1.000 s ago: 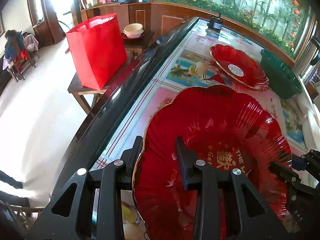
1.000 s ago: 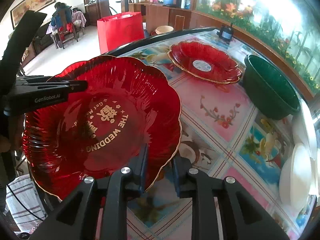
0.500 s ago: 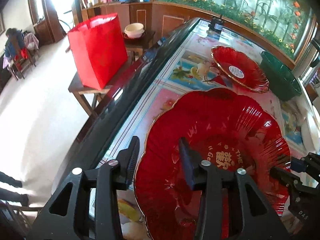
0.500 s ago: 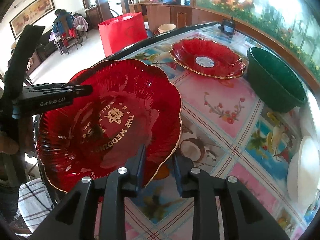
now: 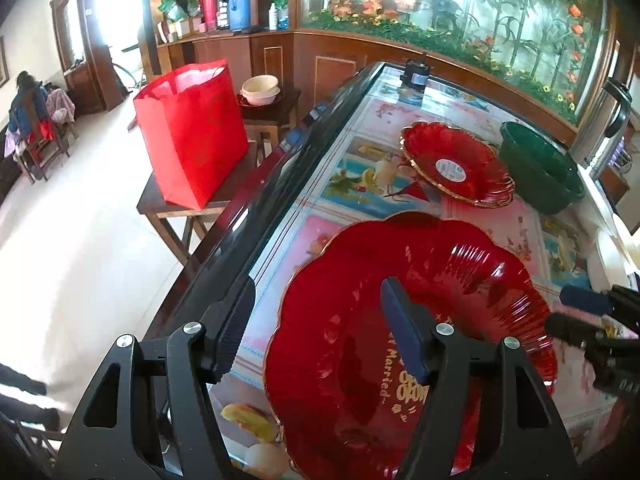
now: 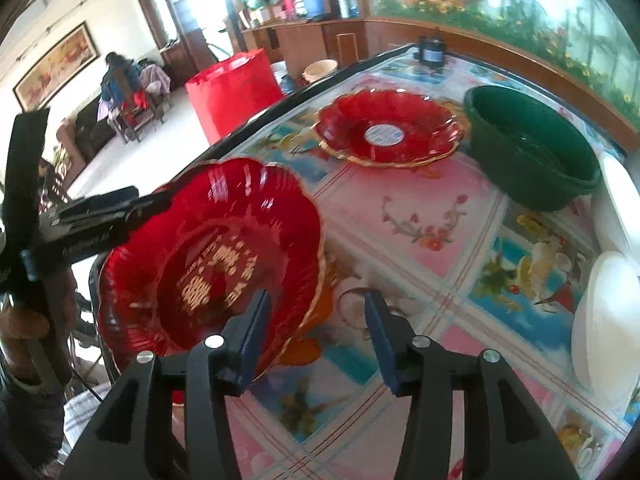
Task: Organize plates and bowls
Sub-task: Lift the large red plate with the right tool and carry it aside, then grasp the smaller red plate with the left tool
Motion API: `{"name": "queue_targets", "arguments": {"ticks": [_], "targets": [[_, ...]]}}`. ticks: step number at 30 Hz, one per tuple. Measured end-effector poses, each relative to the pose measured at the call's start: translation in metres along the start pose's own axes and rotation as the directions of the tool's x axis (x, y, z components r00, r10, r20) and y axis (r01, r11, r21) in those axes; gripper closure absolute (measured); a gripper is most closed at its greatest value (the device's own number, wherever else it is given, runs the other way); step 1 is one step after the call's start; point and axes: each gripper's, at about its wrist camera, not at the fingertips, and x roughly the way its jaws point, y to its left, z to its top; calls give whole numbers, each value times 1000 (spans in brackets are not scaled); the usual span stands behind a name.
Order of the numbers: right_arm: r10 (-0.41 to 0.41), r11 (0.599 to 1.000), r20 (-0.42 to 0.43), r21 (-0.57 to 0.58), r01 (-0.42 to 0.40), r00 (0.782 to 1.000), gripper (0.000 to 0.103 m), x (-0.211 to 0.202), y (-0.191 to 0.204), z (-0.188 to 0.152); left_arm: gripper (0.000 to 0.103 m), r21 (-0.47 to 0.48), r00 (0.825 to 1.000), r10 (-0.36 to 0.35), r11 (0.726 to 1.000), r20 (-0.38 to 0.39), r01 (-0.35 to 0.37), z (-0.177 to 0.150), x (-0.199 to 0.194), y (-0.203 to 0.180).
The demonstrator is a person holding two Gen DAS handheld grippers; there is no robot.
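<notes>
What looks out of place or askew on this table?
Nothing is spilled or broken. The near plate sits by the table's dark edge and, in the right view, seems to reach past it, while the far plate lies well in. That may be lens distortion.

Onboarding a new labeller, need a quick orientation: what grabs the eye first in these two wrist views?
The big red scalloped plate with gold lettering fills the near end of the table, between the left gripper and right gripper, whose jaws have just been opening and stand clear of its rim. Farther along the flowered tablecloth lies a second red plate with a white sticker, a dark green basin beside it. A bright red bag stands on a side table off the table's edge.
</notes>
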Motion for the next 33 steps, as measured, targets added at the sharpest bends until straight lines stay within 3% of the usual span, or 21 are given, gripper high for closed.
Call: {"name": "queue_targets", "arguments": {"ticks": [6, 17, 29, 33], "targets": [[1, 999, 12, 51, -2, 1000, 47, 1, -20, 17, 37, 38, 1000, -14, 999, 7, 14, 17, 1, -10], [-2, 992, -12, 127, 4, 1000, 46, 18, -46, 33, 37, 91, 998, -52, 995, 22, 49, 47, 12, -19], [-9, 978, -25, 206, 13, 1000, 42, 34, -70, 56, 37, 102, 994, -112, 988, -6, 112, 97, 36, -18], [-4, 972, -30, 235, 11, 1000, 42, 43, -80, 69, 37, 127, 991, -128, 983, -49, 134, 119, 58, -29]]}}
